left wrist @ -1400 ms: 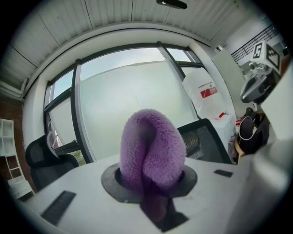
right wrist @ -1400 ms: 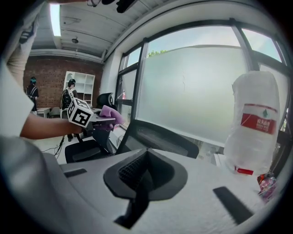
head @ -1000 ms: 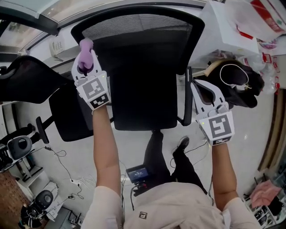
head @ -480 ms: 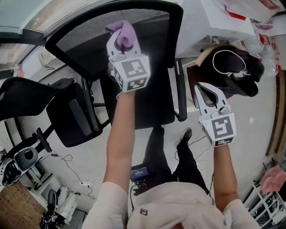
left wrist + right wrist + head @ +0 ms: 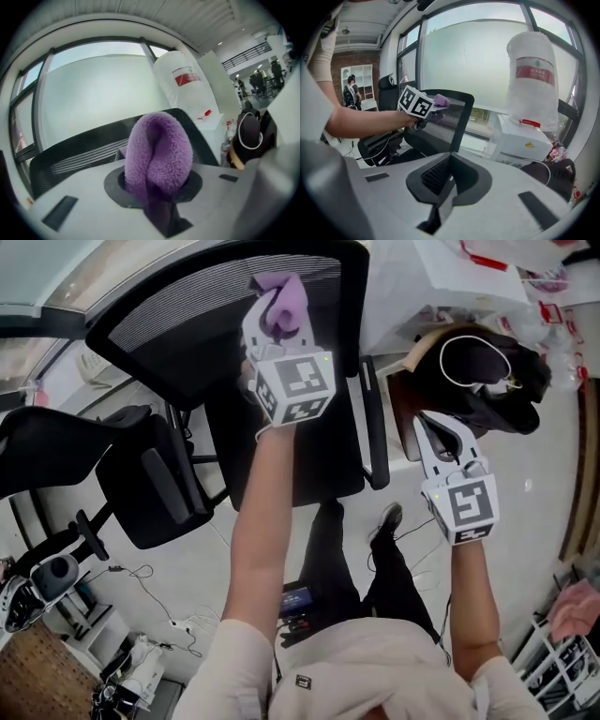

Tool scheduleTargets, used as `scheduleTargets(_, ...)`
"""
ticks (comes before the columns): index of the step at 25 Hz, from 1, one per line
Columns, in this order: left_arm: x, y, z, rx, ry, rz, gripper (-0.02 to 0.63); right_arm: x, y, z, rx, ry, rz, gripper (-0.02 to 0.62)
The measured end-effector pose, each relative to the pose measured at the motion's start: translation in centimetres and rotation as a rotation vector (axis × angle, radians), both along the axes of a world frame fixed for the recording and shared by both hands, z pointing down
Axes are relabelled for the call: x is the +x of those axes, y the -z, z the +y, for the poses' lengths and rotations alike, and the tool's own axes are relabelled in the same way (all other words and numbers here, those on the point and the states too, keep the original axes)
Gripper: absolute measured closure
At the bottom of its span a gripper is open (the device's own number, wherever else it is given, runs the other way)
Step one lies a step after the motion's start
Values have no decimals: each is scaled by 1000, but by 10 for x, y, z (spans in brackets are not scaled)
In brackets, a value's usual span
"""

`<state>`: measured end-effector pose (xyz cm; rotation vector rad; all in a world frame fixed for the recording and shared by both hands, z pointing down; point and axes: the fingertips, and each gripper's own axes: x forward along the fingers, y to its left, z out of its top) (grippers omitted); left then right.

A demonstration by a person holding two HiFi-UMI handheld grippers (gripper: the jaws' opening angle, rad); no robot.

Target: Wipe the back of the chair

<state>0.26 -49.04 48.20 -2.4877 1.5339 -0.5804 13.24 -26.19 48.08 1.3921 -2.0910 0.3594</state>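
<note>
A black office chair with a mesh back (image 5: pixel 178 315) stands in front of me. My left gripper (image 5: pixel 279 313) is shut on a fluffy purple cloth (image 5: pixel 282 298) and holds it against the upper right part of the mesh back. In the left gripper view the purple cloth (image 5: pixel 157 152) bulges out between the jaws, with the chair back (image 5: pixel 75 152) just behind it. My right gripper (image 5: pixel 441 435) hangs to the right of the chair near its armrest (image 5: pixel 372 427), jaws shut on nothing. In the right gripper view the chair back (image 5: pixel 452 124), the left gripper (image 5: pixel 423 107) and the cloth (image 5: pixel 441 100) show.
A second black chair (image 5: pixel 141 479) stands at the left. A black bag (image 5: pixel 487 381) lies at the right, beside a white box (image 5: pixel 525 138) with a large wrapped white bundle (image 5: pixel 532 79). Cables and gear (image 5: pixel 122 577) lie on the floor. A window (image 5: pixel 464 51) is behind the chair.
My left gripper has carried the purple cloth from the left edge of the chair back across to its upper right part. The right gripper has hardly moved.
</note>
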Motion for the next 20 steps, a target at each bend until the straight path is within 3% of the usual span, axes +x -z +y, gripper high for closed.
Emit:
scheduleTargets(2,-66,-2,-12,-6,107,13,523,-17,0,-6,1,29,3,600)
scheduleTargets(6,-234,-3,-25,-45,374,90,523,-65,-8,-19,-2,105,-7,600)
scheduleTargets(9,-320,-3,-18,-75,486,148,525,-103,-15,-24,-19,161,-18,600)
scheduleTargets(11,-341,-1,-15,-70,488,150,525,-125,-18,-27,-26,192,-21,600)
scheduleTargets(14,-340,-6,-13,-72,453,134,525,-143,-20,-31,-31,217,-18,600)
scheduleTargets(20,-322,-19,-18,-98,426,135,526,-132,-19,-33,-24,194,-7,600)
